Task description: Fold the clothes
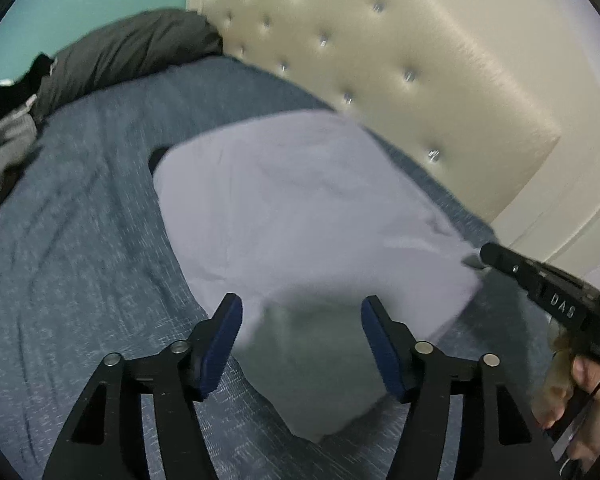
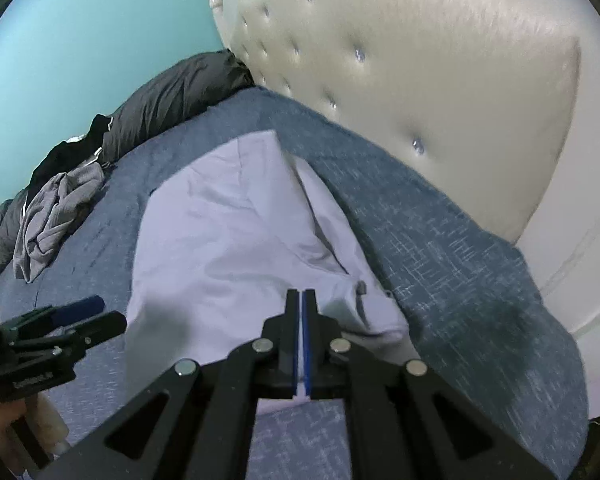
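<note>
Item 1, lavender garment: lies spread on the bed, partly doubled over itself, with a flap along its headboard-side edge overlapping the main panel. Its near edge is lifted off the cover and hangs in shadow. Which kind of garment it is, I cannot tell.

Item 2, right tool: fingers together, pinching a fold of the lavender cloth at the garment's near right edge.

Item 3, left tool: fingers apart, holding nothing, poised just over the raised near edge of the cloth, which shows between them.

Item 4, grey clothes: a crumpled heap at the far side of the bed, well apart from the lavender piece, beside a dark pillow.

Item 5, tufted headboard: runs along the bed's right side.

Step in hand, as I judge it: a fold of the lavender garment, one corner gripped. Next move calls for my left tool to close on the matching near edge, so both corners travel level and the fold lands square.
</note>
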`<state>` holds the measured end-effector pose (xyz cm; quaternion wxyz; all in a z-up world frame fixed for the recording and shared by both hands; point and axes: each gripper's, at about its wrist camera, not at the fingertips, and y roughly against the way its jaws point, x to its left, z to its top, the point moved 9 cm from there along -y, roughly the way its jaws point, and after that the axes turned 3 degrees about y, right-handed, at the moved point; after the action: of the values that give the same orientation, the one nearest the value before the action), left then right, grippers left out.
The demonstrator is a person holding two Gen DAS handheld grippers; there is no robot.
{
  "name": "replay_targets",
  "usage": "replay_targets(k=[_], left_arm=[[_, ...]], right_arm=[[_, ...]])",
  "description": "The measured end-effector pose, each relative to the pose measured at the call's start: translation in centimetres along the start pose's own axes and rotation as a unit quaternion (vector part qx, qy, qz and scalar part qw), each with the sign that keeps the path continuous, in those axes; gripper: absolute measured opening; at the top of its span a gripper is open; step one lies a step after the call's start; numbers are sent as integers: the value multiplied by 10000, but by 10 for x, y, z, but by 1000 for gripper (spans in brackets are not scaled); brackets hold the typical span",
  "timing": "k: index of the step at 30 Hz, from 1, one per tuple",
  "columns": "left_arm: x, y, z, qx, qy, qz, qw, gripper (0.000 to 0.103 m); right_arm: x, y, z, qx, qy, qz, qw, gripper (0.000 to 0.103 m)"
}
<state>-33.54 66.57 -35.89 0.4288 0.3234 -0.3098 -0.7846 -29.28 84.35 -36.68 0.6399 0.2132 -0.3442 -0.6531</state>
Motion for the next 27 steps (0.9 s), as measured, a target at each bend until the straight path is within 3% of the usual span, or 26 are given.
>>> replay_targets(k=[10, 21, 27], left_arm=[[-23, 76, 19, -526, -223, 7, 9984, 75], [-30, 147, 11, -853, -334, -56, 9958, 78], [-30, 180, 3, -1041, -454, -7, 9935, 82]], right_arm=[[18, 60, 11, -259, -97, -197, 9994, 7], [48, 134, 7, -600, 79, -316, 9977, 11], [67, 168, 5, -779, 51, -240, 9967, 18]])
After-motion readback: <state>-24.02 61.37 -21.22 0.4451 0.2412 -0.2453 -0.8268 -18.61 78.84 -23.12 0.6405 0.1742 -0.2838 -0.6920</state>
